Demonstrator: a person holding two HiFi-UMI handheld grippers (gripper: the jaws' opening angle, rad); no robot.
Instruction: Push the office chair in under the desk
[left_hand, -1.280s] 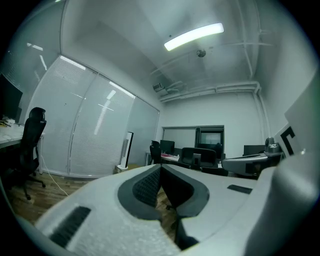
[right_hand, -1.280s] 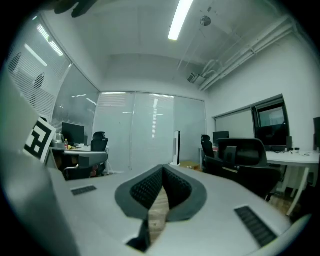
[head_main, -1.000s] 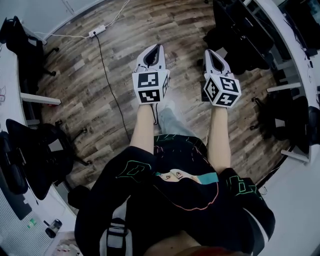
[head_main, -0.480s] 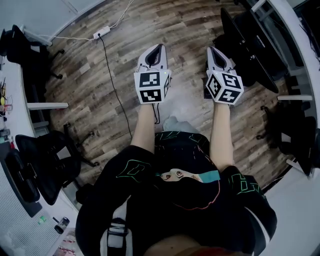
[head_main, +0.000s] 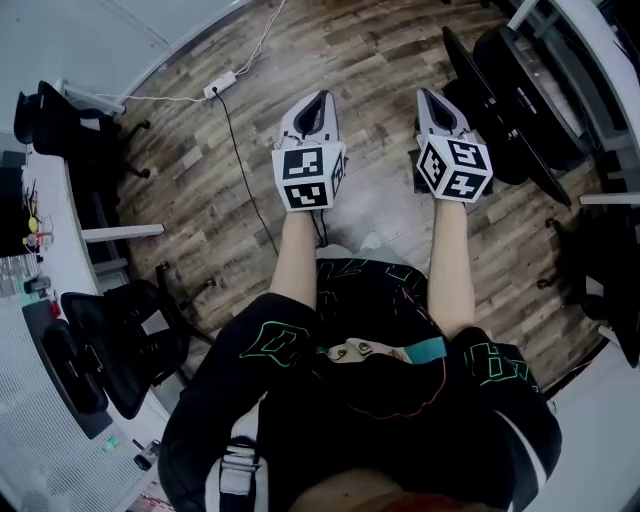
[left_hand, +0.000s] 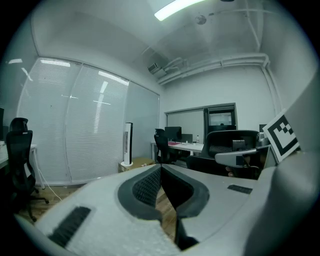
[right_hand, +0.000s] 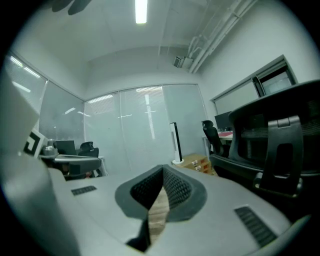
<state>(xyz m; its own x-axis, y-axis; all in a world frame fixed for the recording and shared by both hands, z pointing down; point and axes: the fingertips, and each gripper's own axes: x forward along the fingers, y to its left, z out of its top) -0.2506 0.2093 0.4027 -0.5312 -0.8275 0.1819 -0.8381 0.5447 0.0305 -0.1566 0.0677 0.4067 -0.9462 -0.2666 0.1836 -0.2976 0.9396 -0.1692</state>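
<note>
Left tongs (head_main: 319, 98), right tongs (head_main: 427, 94) closed, empty; office chair (head_main: 515, 95) seat faces desk (head_main: 606, 58), backrest nearest

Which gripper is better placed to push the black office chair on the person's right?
Probably the right gripper: it is shut and hangs close beside the office chair, whose backrest fills the right of its own view. The left gripper, also shut, is farther from that chair.

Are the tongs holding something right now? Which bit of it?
Nothing. The left tongs and right tongs are both shut and empty, above the wooden floor.
</note>
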